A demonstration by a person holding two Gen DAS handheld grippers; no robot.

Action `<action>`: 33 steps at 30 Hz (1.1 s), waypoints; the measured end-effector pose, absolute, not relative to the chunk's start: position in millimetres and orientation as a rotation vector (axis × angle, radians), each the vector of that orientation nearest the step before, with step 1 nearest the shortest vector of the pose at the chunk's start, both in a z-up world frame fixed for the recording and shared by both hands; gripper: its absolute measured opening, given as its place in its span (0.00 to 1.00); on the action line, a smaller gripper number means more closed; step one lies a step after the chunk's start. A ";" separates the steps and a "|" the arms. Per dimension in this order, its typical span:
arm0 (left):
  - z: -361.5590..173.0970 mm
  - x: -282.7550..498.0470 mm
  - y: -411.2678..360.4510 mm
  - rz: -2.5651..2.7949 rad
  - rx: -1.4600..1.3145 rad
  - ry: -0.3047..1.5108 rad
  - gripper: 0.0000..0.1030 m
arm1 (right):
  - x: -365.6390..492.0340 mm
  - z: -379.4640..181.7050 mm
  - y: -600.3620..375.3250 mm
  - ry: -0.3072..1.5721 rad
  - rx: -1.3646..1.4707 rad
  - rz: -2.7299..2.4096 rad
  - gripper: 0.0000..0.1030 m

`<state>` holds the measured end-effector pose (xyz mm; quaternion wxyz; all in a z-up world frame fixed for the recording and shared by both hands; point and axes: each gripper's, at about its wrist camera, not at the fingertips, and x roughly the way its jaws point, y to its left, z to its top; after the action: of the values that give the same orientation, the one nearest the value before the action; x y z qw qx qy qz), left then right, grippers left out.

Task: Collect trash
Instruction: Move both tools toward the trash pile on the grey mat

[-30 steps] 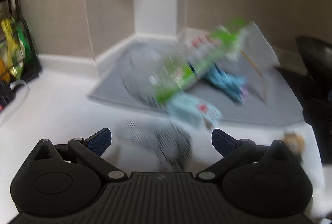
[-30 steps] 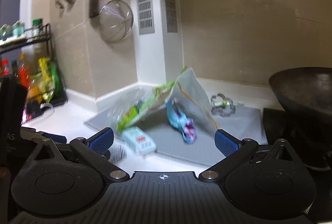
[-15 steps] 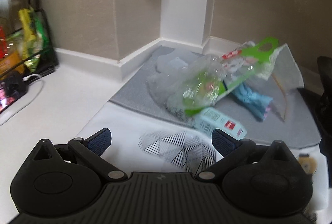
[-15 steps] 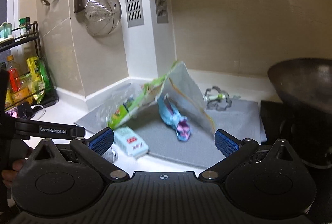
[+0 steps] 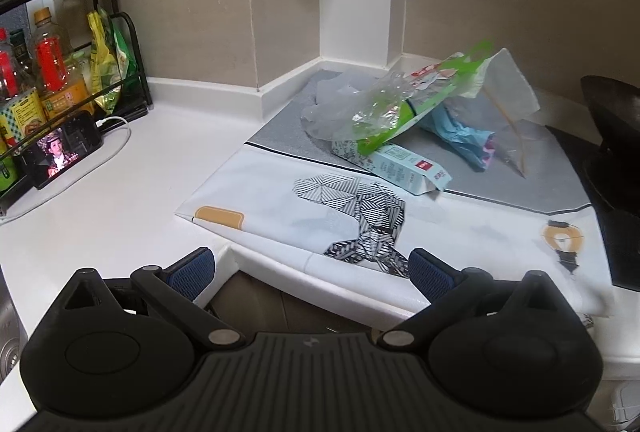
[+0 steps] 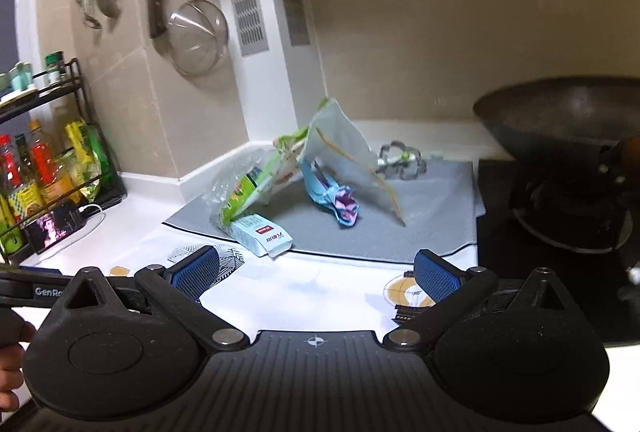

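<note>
Hovering at the near edge of the white table (image 5: 100,200), the left gripper (image 5: 312,272) has its fingers spread wide with nothing between them; the right gripper (image 6: 316,274) is equally wide and empty. Between both grippers and the grey mat (image 5: 532,176) lies a bare stretch of patterned white sheet (image 5: 280,208). On the mat's near edge rests a pale blue carton (image 5: 404,170), its end overhanging onto the sheet. A green-and-clear plastic bag (image 5: 392,112) leans over the carton, a crumpled blue wrapper (image 6: 332,196) lies mid-mat, and a white pouch (image 6: 344,152) stands tilted behind the wrapper. A black wok (image 6: 560,116) sits right of the mat; a bottle rack (image 5: 52,44) stands well left.
</note>
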<state>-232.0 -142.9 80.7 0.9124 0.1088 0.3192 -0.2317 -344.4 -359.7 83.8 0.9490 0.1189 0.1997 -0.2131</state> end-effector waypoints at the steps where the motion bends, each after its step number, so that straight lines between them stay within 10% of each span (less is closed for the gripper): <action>1: 81.4 -234.7 -143.4 -0.484 0.223 0.657 1.00 | -347.0 85.6 -357.7 0.399 0.231 -0.436 1.00; 23: 58.8 -159.1 -181.0 -0.485 0.257 0.663 1.00 | -290.9 81.7 -387.0 0.406 0.216 -0.452 1.00; 33: 86.5 -142.5 -145.1 -0.409 0.221 0.596 1.00 | -266.7 177.0 -362.9 0.159 0.298 -0.281 1.00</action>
<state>-142.5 -145.1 86.5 0.9295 0.1081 0.2910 -0.1994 -266.7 -362.9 177.0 0.9760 0.1477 0.0786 -0.1395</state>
